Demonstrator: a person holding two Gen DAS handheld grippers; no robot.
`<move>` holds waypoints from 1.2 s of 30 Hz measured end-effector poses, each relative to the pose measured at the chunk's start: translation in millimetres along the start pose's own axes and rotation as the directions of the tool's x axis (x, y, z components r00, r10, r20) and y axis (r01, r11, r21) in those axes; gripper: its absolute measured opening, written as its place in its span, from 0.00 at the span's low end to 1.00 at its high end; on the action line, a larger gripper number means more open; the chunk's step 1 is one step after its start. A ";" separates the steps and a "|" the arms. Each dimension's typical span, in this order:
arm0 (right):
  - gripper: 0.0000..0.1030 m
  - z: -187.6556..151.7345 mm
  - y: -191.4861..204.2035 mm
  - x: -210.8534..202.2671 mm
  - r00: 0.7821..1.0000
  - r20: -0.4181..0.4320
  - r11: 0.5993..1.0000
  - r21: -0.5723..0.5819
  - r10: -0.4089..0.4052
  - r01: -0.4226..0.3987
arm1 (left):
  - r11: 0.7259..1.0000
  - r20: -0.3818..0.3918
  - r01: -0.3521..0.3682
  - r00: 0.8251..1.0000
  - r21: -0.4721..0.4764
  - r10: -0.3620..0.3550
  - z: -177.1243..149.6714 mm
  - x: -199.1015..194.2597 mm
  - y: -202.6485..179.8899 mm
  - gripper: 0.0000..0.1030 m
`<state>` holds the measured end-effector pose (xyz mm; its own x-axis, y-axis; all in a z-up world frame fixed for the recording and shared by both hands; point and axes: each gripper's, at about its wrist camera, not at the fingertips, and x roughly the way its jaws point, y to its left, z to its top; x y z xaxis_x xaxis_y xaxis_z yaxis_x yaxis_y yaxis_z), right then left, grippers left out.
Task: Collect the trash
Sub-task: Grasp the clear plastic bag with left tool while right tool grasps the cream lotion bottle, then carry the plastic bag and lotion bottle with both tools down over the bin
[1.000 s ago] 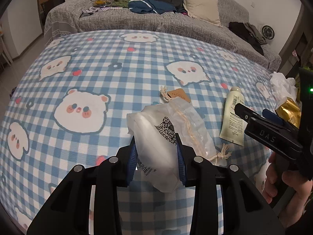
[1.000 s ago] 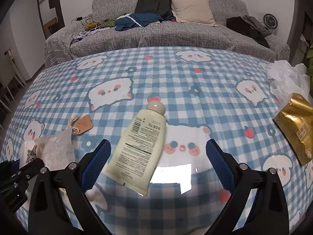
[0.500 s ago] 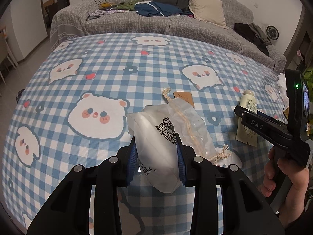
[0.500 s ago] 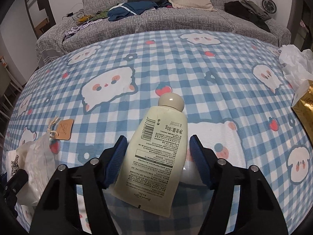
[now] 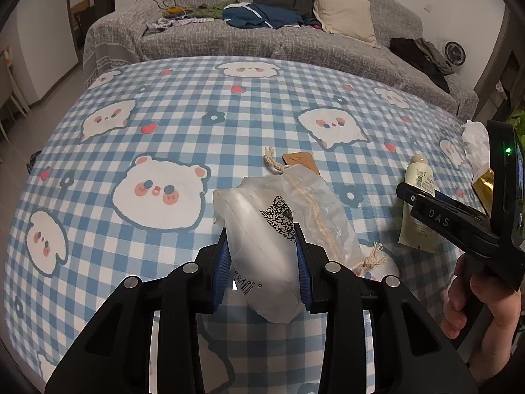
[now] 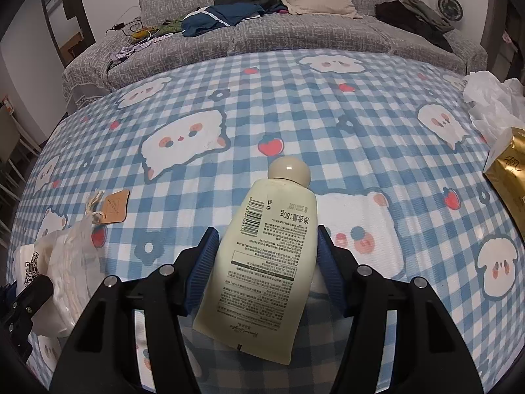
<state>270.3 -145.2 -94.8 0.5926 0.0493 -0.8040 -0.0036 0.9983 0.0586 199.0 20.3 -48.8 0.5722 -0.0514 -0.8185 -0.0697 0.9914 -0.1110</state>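
Observation:
My left gripper is shut on a translucent white plastic bag with a QR code, a rope cord and a tan tag. The bag also shows at the left of the right wrist view. My right gripper has closed its blue pads against both sides of a cream lotion tube that lies label up, cap away from me, on the blue checked tablecloth. In the left wrist view the right gripper is over the tube at the right.
A gold foil packet and crumpled white tissue lie at the table's right edge. A grey sofa with a backpack, pillow and clothes stands behind the table. Chairs stand at the far left.
My right gripper has moved forward over the lotion tube and its jaws have closed from wide open onto the tube's sides. My left gripper has kept hold of the bag.

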 end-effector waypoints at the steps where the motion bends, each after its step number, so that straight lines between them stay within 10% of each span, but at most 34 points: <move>1: 0.56 -1.1 -0.4 -4.8 1.000 0.006 1.000 -0.001 0.000 0.000 | 1.000 0.000 -0.001 1.000 0.000 0.001 -1.0 -1.2 -0.6 0.33; 36: 0.56 -91.5 -5.9 -142.1 0.996 0.082 0.997 -0.068 -0.018 0.023 | 1.000 0.041 0.013 0.999 -0.002 -0.012 -92.6 -111.2 -13.2 0.33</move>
<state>112.4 -155.2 -35.1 0.6566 0.0287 -0.7537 -0.0445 0.9990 -0.0007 60.6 1.8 -8.5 0.6057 -0.0589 -0.7935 -0.0642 0.9904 -0.1225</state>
